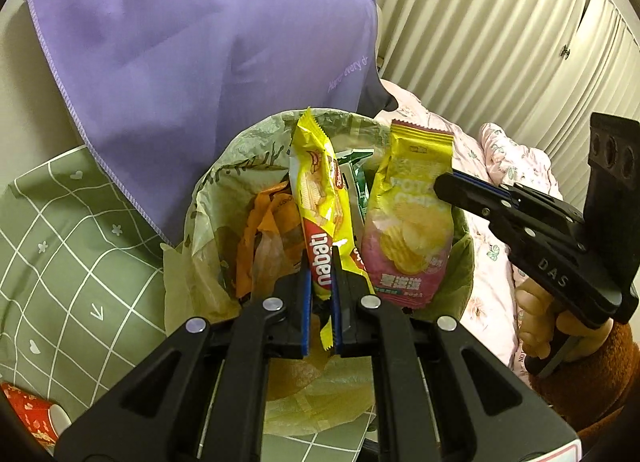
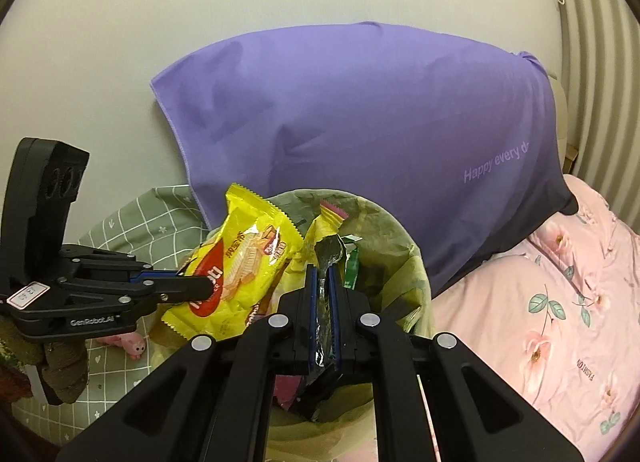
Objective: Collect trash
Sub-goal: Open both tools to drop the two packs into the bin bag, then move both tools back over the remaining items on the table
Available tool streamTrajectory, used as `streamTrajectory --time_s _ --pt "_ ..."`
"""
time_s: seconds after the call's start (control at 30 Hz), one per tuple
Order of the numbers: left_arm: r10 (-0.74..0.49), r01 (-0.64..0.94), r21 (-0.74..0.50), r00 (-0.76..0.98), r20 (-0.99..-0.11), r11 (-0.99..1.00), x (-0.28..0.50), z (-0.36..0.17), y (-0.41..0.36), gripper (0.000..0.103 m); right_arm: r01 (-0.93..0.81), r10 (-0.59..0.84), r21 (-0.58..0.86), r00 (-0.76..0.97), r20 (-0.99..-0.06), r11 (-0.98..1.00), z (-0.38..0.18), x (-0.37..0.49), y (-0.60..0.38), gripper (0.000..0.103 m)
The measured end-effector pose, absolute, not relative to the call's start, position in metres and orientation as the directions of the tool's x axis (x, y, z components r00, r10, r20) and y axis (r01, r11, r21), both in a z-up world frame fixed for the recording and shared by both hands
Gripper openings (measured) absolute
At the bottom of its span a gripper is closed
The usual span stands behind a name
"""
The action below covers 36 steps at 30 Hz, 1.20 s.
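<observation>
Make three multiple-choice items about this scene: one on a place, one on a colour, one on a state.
1. Where does the Nabati wafer packet hang?
A. over the lined bin
B. on the pink bedding
C. on the green cloth

2. What colour is the cloth behind the bin?
A. red
B. purple
C. white

3. How is the right hand-held gripper?
A. open and empty
B. shut on the chips bag
C. out of view

Answers:
1. A, the bin's opening lies just beneath it.
2. B, the draped cloth is purple.
3. B, the bag's edge is pinched between the pads.
</observation>
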<state>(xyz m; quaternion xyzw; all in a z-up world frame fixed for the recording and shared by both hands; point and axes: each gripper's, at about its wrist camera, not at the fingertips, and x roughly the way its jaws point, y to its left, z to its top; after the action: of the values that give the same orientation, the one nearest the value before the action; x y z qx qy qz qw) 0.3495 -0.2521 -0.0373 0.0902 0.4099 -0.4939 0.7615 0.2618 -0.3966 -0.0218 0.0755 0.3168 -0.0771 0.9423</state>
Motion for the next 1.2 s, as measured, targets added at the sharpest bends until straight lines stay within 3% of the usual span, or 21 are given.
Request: streamTrajectory --time_s 0.23,0.3,0.4,0.53,0.8,1.0,1.2 --pt "-0.691 0.814 -0.292 0.174 -0.702 0.502 0.345 -0.033 -0.245 0.007 0.196 -0.088 0.112 0.786 -0.612 0.974 -0.020 0.253 -0.389 0.008" --pt "-0.691 0.807 -0.306 0.165 -0.704 0.505 0.347 -0.035 -0.245 0.019 0.193 -0.069 0.134 0.780 -0.623 0.972 -0.022 0.253 -0.389 0.009" --pt "-0.697 0.792 -0.323 0.173 -0.696 0.518 0.347 -0.034 -0.238 0.027 0.216 -0.082 0.135 0.768 -0.635 0.967 -0.025 0.252 -0.389 0.010" --pt "-0.703 0.773 -0.322 0.216 -0.678 0.547 0.345 -0.027 -0.226 0.038 0.230 -0.096 0.137 0.775 -0.624 0.964 -0.025 0.244 -0.387 0.034" --pt "-0.668 0.727 -0.246 0.371 -0.645 0.641 0.325 -0.013 -0.193 0.046 0.235 -0.105 0.143 0.794 -0.598 0.961 -0.015 0.234 -0.381 0.036" --pt "-0.636 0.684 -0.198 0.476 -0.608 0.702 0.313 -0.009 -0.137 0.048 0.143 -0.023 0.178 0.837 -0.546 0.974 0.001 0.236 -0.358 0.045" --pt "-0.493 0.501 -0.176 0.620 -0.610 0.848 0.319 -0.027 -0.051 0.048 -0.009 0.116 0.207 0.852 -0.511 0.978 0.010 0.249 -0.322 0.058"
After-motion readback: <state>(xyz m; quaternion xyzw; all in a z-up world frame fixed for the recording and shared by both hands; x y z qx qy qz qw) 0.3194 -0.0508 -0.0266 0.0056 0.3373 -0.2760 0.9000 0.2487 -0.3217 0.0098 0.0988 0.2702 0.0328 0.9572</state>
